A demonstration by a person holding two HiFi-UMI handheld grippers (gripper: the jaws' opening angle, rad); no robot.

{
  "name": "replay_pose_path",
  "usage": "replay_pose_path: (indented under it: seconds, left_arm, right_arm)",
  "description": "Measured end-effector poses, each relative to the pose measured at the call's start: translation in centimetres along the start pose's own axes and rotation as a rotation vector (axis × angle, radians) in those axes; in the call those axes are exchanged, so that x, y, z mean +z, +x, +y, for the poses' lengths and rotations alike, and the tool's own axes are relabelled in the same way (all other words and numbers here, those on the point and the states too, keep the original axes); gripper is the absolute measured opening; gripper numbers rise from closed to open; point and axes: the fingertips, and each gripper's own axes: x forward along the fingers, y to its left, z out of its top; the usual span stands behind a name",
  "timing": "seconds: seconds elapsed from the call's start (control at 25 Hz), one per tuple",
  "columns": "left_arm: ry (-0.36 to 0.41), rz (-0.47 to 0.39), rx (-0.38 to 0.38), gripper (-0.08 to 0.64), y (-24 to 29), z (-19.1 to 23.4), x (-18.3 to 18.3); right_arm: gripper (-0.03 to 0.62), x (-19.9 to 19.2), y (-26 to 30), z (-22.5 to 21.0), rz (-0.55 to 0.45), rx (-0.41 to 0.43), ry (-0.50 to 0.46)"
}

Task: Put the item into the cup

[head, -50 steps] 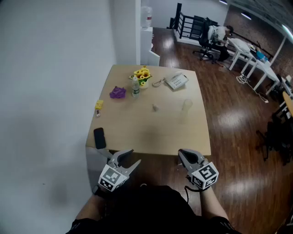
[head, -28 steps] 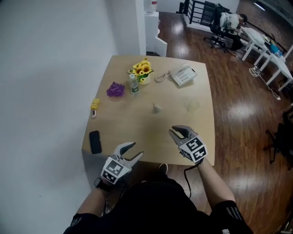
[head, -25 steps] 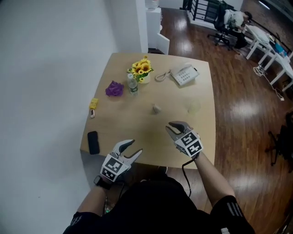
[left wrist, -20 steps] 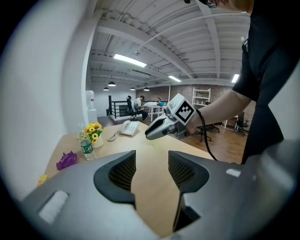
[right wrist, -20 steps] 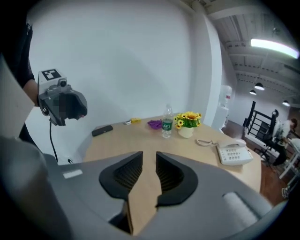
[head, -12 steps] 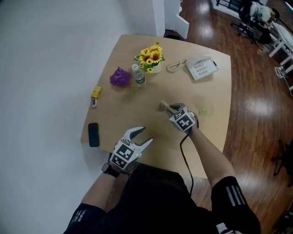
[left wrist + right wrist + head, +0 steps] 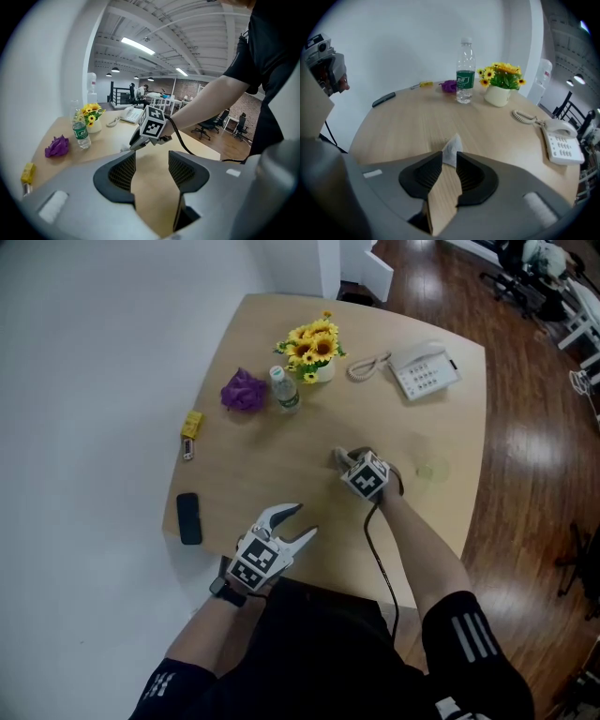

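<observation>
A small white crumpled item (image 7: pixel 452 146) lies mid-table on the wooden table (image 7: pixel 281 460). My right gripper (image 7: pixel 449 160) is down at it, its jaws standing apart with the item between their tips. In the head view the right gripper (image 7: pixel 345 463) covers most of the item. A clear cup (image 7: pixel 431 470) stands to its right, faint against the wood. My left gripper (image 7: pixel 302 521) hovers open over the near table edge with nothing between its fingers. From the left gripper view, the left gripper (image 7: pixel 152 161) looks toward the right gripper (image 7: pixel 140 140).
At the back stand a water bottle (image 7: pixel 284 390), a pot of sunflowers (image 7: pixel 314 345), a purple wad (image 7: pixel 243 390) and a white desk phone (image 7: pixel 424 371). A yellow item (image 7: pixel 191 423) and a black handset (image 7: pixel 188 517) lie along the left edge.
My right gripper has travelled from the near table edge forward to the white item and now has it between its tips. The left gripper has stayed near the front edge.
</observation>
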Motion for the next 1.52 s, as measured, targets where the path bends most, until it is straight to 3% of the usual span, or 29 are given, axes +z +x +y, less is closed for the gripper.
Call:
replay_pose_path:
  seconds: [0.24,0.4,0.56,0.92,1.08,1.28,1.52]
  left_arm:
    - [-0.01,0.008,-0.004,0.215,0.1,0.9,-0.2]
    - [-0.013,0.007,-0.007,0.215,0.1,1.2,-0.1]
    - [-0.01,0.008,-0.009,0.215,0.3,1.4,0.1]
    - [0.022,-0.02,-0.039,0.215,1.2,0.9,2.1]
    - [0.055,-0.026,-0.082,0.215,2.3,-0.4,3.3]
    - [0.105,-0.036,-0.134,0.215,4.1,-2.4,5.1]
    - [0.137,-0.031,-0.173,0.215,5.3,-4.5,5.8]
  right_arm:
    - [0.104,-0.8,1.7,-0.3,0.047,0.004,0.013]
    - [0.022,-0.6,1.7,-0.5,0.036,-0.013,-0.004]
    - [0.009,-0.1,1.0,-0.5,0.01,-0.019,0.005]
    - [0.009,2.2,-8.9,-2.0,-0.234,-0.073,0.111]
    - [0.009,-1.1,-14.6,-5.0,-0.255,-0.174,0.15]
    - [0.009,-8.0,-19.5,-9.1,-0.18,-0.301,0.218]
    - [0.009,-13.6,-20.4,-10.8,-0.092,-0.333,0.281]
